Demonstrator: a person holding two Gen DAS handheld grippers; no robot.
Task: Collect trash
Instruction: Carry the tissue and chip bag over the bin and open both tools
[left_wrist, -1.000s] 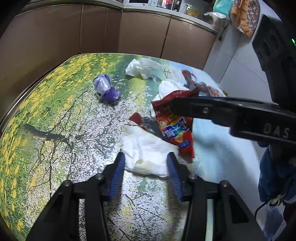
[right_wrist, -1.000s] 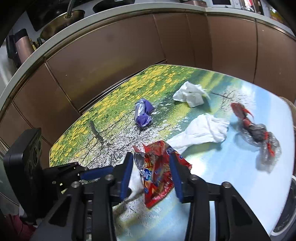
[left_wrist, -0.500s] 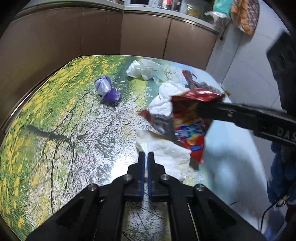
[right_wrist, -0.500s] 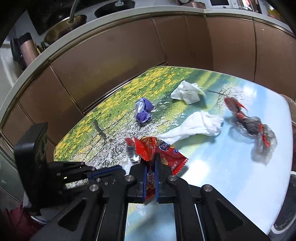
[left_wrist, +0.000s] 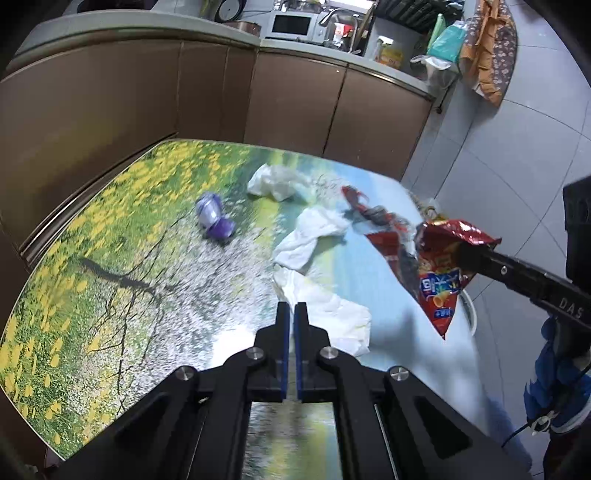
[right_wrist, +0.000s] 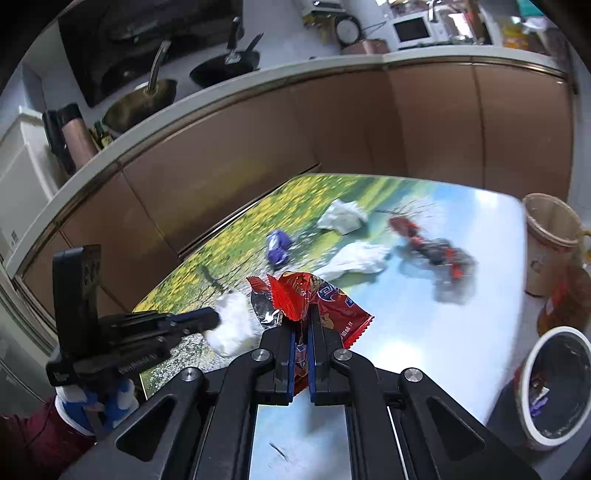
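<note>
Lifted off table (left_wrist: 110, 277) — chip bag (right_wrist: 325, 299) (right gripper (right_wrist: 303, 325) clamps it).

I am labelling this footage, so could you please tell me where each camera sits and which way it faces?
Left wrist: on the left tongs, looking down across the table; they pinch the white tissue; right tongs visible.
Right wrist: on the right tongs, facing the cabinets; they grip the red snack bag; left tongs and blue sleeve visible.
Shared: purple wrapper.
</note>
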